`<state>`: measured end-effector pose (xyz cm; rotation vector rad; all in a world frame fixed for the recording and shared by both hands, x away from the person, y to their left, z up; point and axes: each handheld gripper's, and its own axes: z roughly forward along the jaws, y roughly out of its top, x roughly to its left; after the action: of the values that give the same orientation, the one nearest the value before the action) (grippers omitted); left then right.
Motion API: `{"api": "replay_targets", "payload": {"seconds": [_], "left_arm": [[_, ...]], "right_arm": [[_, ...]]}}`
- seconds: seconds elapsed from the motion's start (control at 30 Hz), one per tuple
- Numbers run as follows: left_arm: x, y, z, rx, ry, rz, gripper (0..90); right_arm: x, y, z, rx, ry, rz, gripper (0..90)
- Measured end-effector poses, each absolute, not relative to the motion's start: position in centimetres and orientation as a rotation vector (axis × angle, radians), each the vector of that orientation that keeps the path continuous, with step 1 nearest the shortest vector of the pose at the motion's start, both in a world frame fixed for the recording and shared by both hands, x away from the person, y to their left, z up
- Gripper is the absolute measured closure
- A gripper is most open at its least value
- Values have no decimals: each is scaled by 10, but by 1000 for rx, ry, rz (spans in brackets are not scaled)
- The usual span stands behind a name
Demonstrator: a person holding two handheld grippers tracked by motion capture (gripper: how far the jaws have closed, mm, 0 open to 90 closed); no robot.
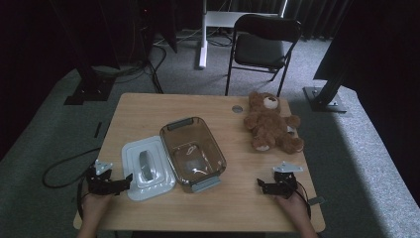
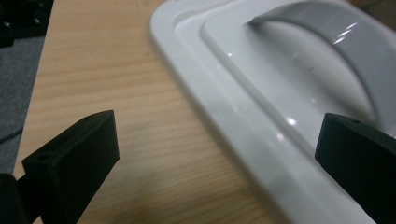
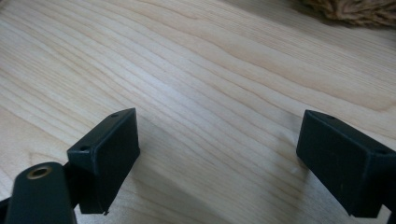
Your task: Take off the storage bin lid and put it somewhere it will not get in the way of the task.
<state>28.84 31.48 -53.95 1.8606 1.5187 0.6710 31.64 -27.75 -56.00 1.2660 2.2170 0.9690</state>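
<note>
teddy bear (image 1: 270, 124): brown, lying at table's far right, well apart from the box | table (image 1: 148, 106): light wood, round grey cap (image 1: 237, 108) near far edge | folding chair (image 1: 262, 42): black, on grey carpet beyond table

A white rectangular lid (image 1: 147, 168) with a grey arched handle lies flat, handle up, on the wooden table at lower left of the high view, touching the side of an open, empty clear plastic container (image 1: 193, 153) with grey end clips at centre frame.
</note>
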Motion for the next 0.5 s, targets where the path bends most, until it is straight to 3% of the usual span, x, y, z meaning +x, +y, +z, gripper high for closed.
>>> {"api": "replay_targets", "payload": {"seconds": [0.23,0.5], "left_arm": [[289,321,-545,1830,1566,670,5],[291,324,-550,1831,1573,648,5]], "right_arm": [[312,-280,-552,1337,2215,938,109],[315,-289,-518,1410,2081,1085,107]]}}
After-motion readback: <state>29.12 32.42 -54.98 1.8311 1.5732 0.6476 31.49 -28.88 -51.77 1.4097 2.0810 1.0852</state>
